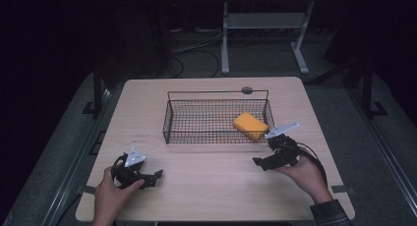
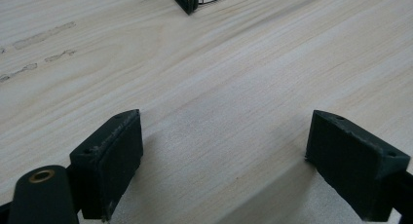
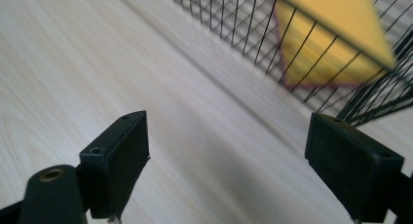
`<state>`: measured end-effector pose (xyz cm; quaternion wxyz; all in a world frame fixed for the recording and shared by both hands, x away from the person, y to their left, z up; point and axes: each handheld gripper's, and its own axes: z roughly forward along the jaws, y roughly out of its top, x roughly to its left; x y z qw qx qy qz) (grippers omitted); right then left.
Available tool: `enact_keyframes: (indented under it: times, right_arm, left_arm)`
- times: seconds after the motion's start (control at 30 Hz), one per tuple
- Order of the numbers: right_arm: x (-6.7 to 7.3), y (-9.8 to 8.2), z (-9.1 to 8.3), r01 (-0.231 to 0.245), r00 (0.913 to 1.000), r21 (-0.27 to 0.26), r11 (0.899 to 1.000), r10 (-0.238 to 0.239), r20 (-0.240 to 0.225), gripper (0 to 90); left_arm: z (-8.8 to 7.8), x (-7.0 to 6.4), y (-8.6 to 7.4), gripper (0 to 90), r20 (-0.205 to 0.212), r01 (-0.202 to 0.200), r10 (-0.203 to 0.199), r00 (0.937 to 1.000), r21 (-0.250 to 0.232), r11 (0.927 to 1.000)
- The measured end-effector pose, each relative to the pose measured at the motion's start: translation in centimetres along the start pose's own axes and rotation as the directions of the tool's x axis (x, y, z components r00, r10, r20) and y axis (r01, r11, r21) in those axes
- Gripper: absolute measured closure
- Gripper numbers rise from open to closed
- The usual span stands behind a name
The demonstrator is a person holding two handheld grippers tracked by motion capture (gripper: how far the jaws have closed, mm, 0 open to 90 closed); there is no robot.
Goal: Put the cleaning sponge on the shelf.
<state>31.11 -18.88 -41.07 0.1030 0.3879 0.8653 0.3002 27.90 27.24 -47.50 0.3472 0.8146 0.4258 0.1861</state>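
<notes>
Writing: none readable on the sponge or basket.
Sponge (image 1: 250,126): in the basket's (image 1: 216,94) right end, mid-counter (image 1: 206,186).
Left gripper (image 1: 156,176): jaws released, near front-left corner.
Right gripper (image 1: 259,162): jaws released; its view reveals the sponge's dark underside.

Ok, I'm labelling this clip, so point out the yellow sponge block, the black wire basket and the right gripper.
Yellow sponge block (image 1: 250,125): high view, its top face.
Black wire basket (image 1: 216,92): high view, its far rim wire.
Right gripper (image 3: 226,173): right gripper view, midway between its open black jaws.
</notes>
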Motion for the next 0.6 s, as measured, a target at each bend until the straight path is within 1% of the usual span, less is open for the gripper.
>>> enact_keyframes:
  times: [0.1, 0.23, 0.27, 0.37, 0.4, 0.43, 0.47, 0.5, 0.6]
  right_arm:
    - [-0.1, -1.3, 0.6, -0.005, 1.0, 0.007, 1.0, 0.005, -0.003, 14.4]
    - [-0.3, -2.7, 1.3, -0.019, 0.9998, 0.001, 1.0, 0.019, -0.001, 14.2]
    - [-0.3, -2.7, 1.3, -0.019, 0.9998, 0.001, 1.0, 0.019, -0.001, 14.2]
    - [-0.4, -3.7, 1.5, -0.023, 0.9997, -0.007, 1.0, 0.023, 0.004, 13.9]
    - [-0.4, -3.7, 1.5, -0.023, 0.9997, -0.007, 1.0, 0.023, 0.004, 13.9]
    - [-0.4, -3.9, 1.6, -0.024, 0.9996, -0.008, 1.0, 0.024, 0.012, 13.9]
    - [-0.4, -4.2, 1.8, -0.028, 0.9995, -0.005, 1.0, 0.029, 0.016, 13.9]
    - [-0.4, -4.6, 2.0, -0.023, 0.9994, 0.0, 1.0, 0.023, 0.026, 13.5]
    - [-0.4, -4.8, 2.2, -0.02, 0.9993, 0.005, 1.0, 0.02, 0.032, 13.2]
  left_arm:
    - [0.0, 0.0, 0.0, 12.6, 0.0, 0.0, 0.0, 1.0, 0.0, 1.0]
    - [0.0, 0.0, 0.0, 12.6, 0.0, 0.0, 0.0, 1.0, -0.001, 1.0]
    - [0.0, 0.0, 0.0, 12.6, 0.0, 0.0, 0.0, 1.0, -0.001, 1.0]
    - [0.0, 0.0, 0.0, 12.6, 0.0, 0.0, 0.0, 1.0, -0.002, 1.0]
    - [0.0, 0.0, 0.0, 12.6, 0.0, 0.0, 0.0, 1.0, -0.003, 1.0]
    - [0.0, 0.0, 0.0, 12.6, 0.0, 0.0, 0.0, 1.0, -0.003, 1.0]
    - [0.0, 0.0, 0.0, 12.6, 0.0, 0.0, 0.0, 1.0, -0.003, 1.0]
    - [0.0, 0.0, 0.0, 12.6, 0.0, 0.0, 0.0, 1.0, -0.003, 1.0]
    - [0.0, 0.0, 0.0, 12.6, 0.0, 0.0, 0.0, 1.0, -0.003, 1.0]
